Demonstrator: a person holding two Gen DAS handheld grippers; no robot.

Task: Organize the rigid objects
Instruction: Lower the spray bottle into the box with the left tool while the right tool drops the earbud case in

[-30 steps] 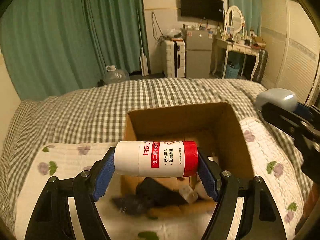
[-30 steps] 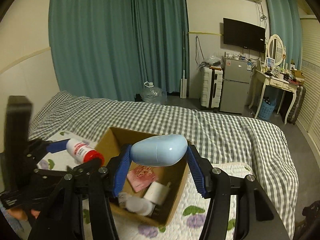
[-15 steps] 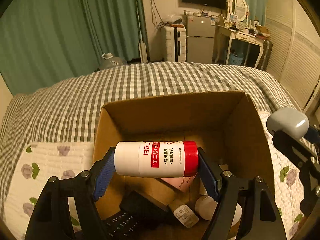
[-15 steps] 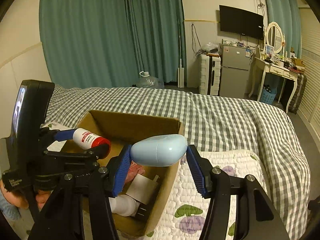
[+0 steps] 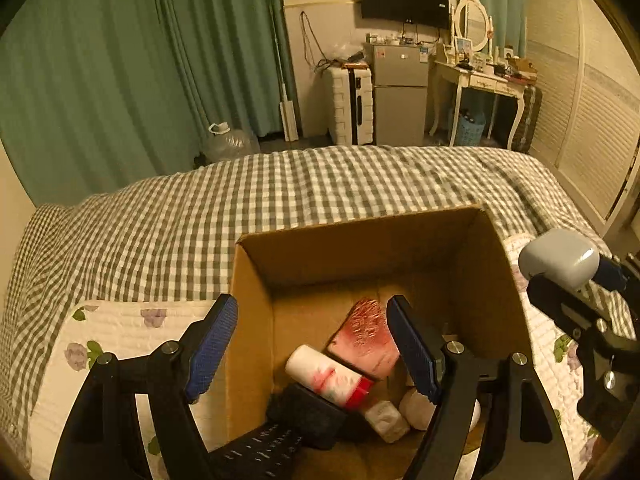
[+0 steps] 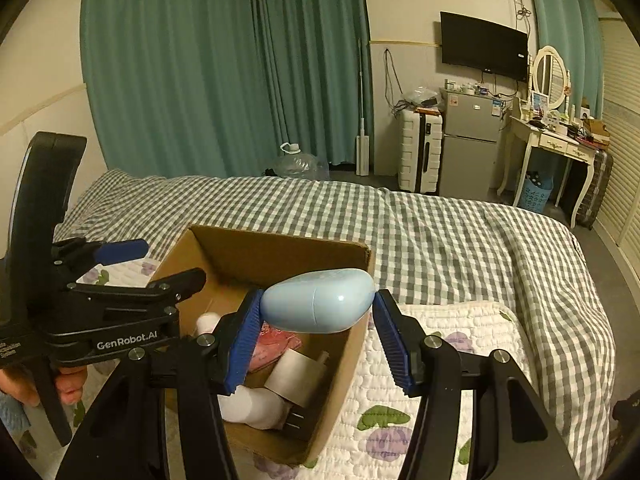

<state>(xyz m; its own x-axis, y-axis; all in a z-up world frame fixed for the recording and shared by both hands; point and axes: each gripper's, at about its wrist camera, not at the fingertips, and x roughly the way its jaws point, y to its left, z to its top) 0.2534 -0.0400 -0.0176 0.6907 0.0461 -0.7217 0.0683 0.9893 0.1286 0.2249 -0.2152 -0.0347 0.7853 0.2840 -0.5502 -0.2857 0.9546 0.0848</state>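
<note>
A brown cardboard box [image 5: 256,320] stands on the bed and also shows in the right wrist view [image 6: 276,252]. My left gripper [image 5: 312,346] is open and empty above it. The white tube with a red cap [image 5: 330,378] lies inside the box on a black item [image 5: 308,414], beside a pink packet [image 5: 366,334]. My right gripper [image 6: 316,320] is shut on a pale blue egg-shaped case [image 6: 318,306], held over the box's right rim. The case also shows at the right of the left wrist view [image 5: 560,260].
The bed has a grey checked cover [image 5: 200,208] and a white quilted floral mat [image 6: 440,344] under the box. White items [image 6: 288,376] lie in the box. A fridge [image 5: 396,96], a suitcase and a dressing table stand beyond the bed.
My left gripper has opened and the white tube has dropped into the box. My right gripper still holds the blue case and has shifted little.
</note>
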